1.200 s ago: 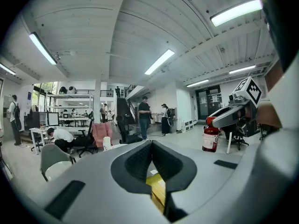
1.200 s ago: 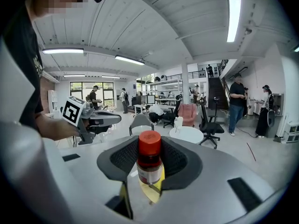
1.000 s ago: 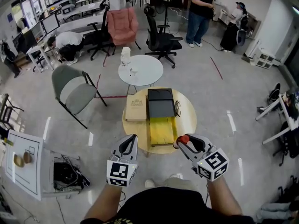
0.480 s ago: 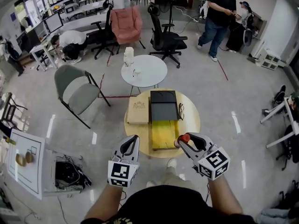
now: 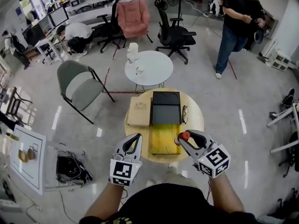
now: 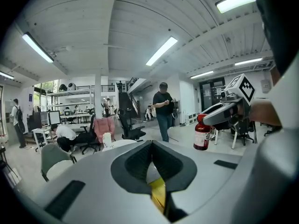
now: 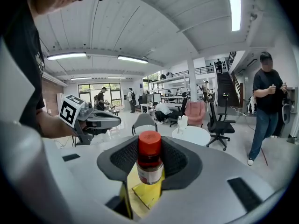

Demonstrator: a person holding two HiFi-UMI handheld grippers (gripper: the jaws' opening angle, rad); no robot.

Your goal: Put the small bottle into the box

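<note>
A small brown bottle (image 7: 149, 169) with a red cap (image 5: 185, 136) is upright between the jaws of my right gripper (image 5: 182, 142), which is shut on it. It hangs just off the right side of the open box (image 5: 163, 133), whose inside is yellow, with a black part (image 5: 166, 107) behind it on the round wooden table (image 5: 195, 120). My left gripper (image 5: 132, 143) is shut with nothing in it, just left of the box's near end. The left gripper view shows the bottle (image 6: 202, 133) to its right.
A tan flat box (image 5: 138, 111) lies left of the black part and a pair of glasses (image 5: 184, 114) lies right of it. Beyond stand a white round table (image 5: 149, 68), a grey folding chair (image 5: 80, 88), office chairs and a standing person (image 5: 238, 27).
Both grippers and the bottle stay in almost the same place at the table's near edge. The standing person in black has walked to the right and nearer.
</note>
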